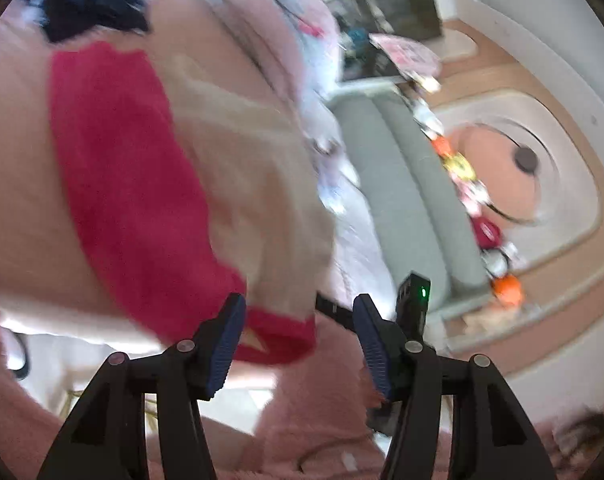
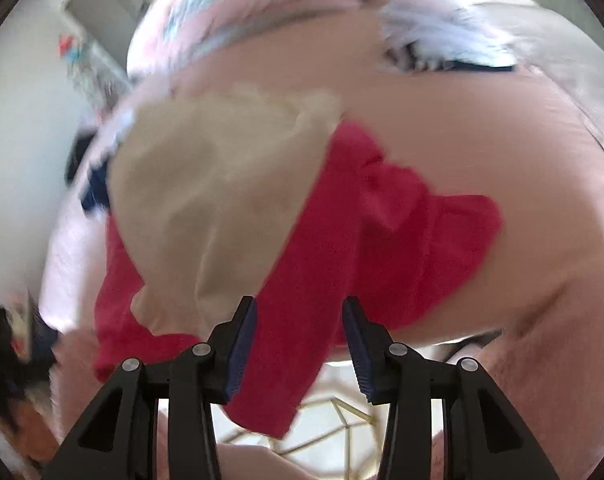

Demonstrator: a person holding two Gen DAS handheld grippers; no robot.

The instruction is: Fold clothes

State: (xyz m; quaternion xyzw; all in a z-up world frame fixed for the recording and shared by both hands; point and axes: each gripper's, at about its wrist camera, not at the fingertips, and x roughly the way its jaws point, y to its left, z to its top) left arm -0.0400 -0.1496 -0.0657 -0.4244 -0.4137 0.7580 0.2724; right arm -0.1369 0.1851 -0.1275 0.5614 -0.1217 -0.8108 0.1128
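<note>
There is one red cloth (image 2: 326,248) on the pink bed cover (image 2: 482,128). One tan cloth (image 2: 205,184) lies on top of the red cloth. One dark blue cloth (image 1: 89,0) sits farther back from the red cloth. Two grippers show, one left gripper (image 1: 299,344) and one right gripper (image 2: 299,344).

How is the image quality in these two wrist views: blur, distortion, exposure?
Left wrist view: the red garment and room are smeared by motion blur, the tongs stay sharp, with heavy fisheye curvature. Right wrist view: the red garment and beige garment are softly blurred, and the bright patch below is overexposed.
</note>
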